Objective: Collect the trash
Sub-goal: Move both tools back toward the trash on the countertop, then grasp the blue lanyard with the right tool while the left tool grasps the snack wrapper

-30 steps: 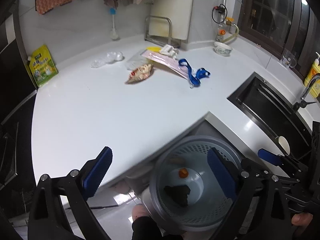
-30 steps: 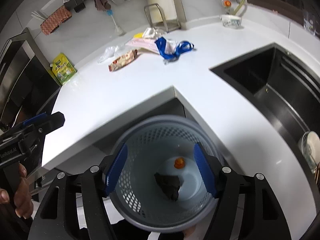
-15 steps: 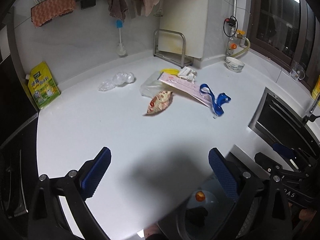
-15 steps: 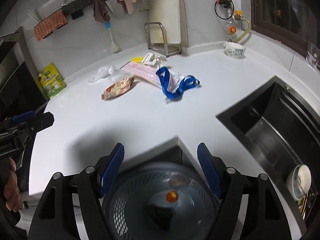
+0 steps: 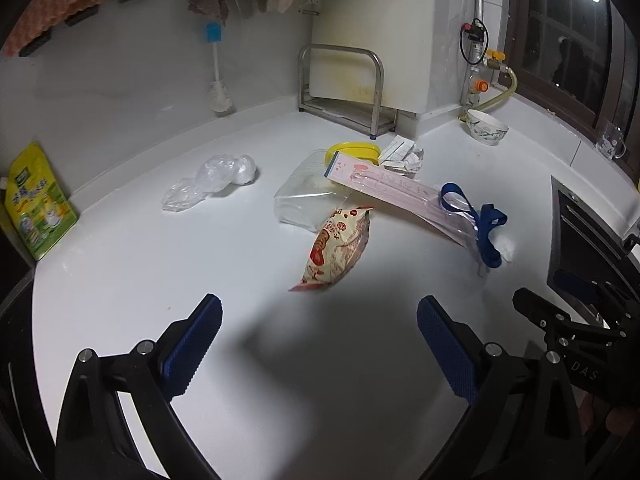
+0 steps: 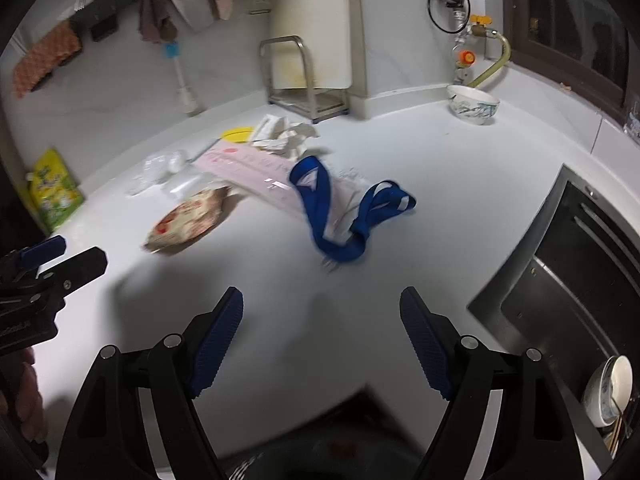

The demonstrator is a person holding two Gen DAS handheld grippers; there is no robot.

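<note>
Trash lies on the white counter (image 5: 120,272): a snack wrapper (image 5: 338,250) (image 6: 186,222), a crumpled clear plastic bag (image 5: 212,182), a clear bag (image 5: 304,196), a long pink package (image 5: 396,194) (image 6: 256,172), a blue strap (image 5: 478,224) (image 6: 344,208), crumpled paper (image 5: 402,156) (image 6: 284,136) and a yellow lid (image 5: 352,150). My left gripper (image 5: 320,344) is open and empty above the counter, short of the wrapper. My right gripper (image 6: 320,332) is open and empty, short of the blue strap. Each gripper shows at the edge of the other's view.
A black sink (image 6: 568,264) is at the right with dishes in it. A patterned bowl (image 5: 486,130) (image 6: 474,104), a metal rack (image 5: 344,96), a bottle brush (image 5: 218,80) and a yellow-green pouch (image 5: 36,208) stand along the back wall.
Both grippers have moved up and forward from above the grey trash basket to over the counter. The basket has dropped almost out of both views. Both stay open.
</note>
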